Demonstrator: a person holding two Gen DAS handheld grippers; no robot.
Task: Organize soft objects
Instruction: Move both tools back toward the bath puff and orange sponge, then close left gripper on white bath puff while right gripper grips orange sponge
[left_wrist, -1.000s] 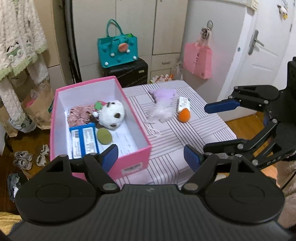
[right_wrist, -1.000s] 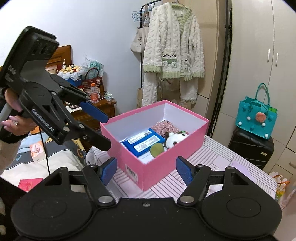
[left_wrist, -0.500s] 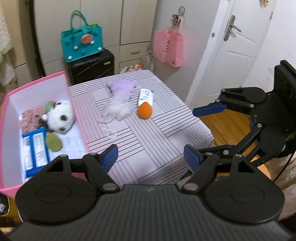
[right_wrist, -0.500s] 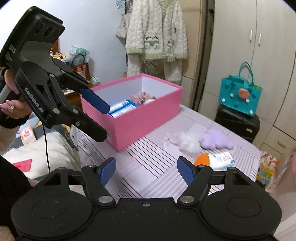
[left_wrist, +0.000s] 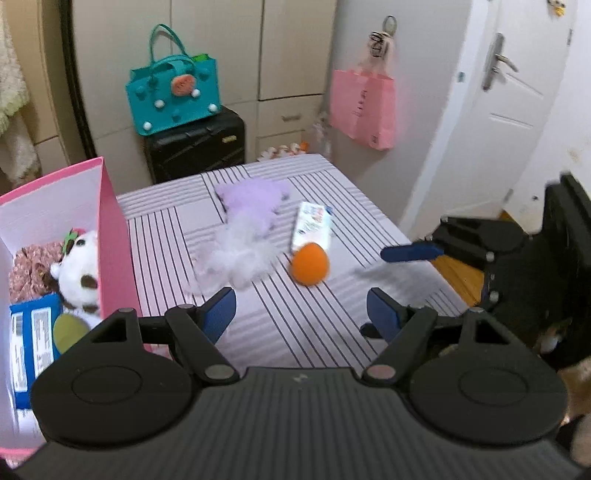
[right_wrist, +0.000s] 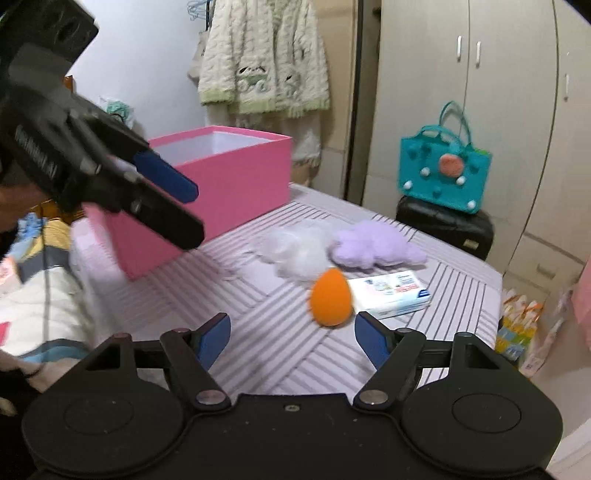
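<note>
An orange egg-shaped sponge (left_wrist: 310, 264) (right_wrist: 330, 299) lies on the striped table beside a tissue pack (left_wrist: 312, 229) (right_wrist: 391, 293). White fluff (left_wrist: 236, 258) (right_wrist: 299, 251) and a purple plush (left_wrist: 255, 199) (right_wrist: 373, 245) lie just beyond them. The pink box (left_wrist: 114, 236) (right_wrist: 221, 184) at the left holds a panda plush (left_wrist: 79, 266), a green sponge (left_wrist: 68, 330) and blue packs (left_wrist: 33, 332). My left gripper (left_wrist: 301, 314) (right_wrist: 197, 214) hovers open and empty, short of the orange sponge. My right gripper (right_wrist: 291, 338) is open and empty too, with the sponge just ahead of its right finger.
A teal bag (left_wrist: 173, 96) sits on a black suitcase (left_wrist: 195, 144) past the table's far edge. A pink bag (left_wrist: 364, 107) hangs by the white door (left_wrist: 509, 110). A knitted robe (right_wrist: 262, 55) hangs behind the box. Bedding (right_wrist: 40, 295) lies left of the table.
Both grippers have swung away from the pink box toward the loose things on the table and come lower. The orange sponge now lies close ahead of both. The right jaws stand slightly wider.
</note>
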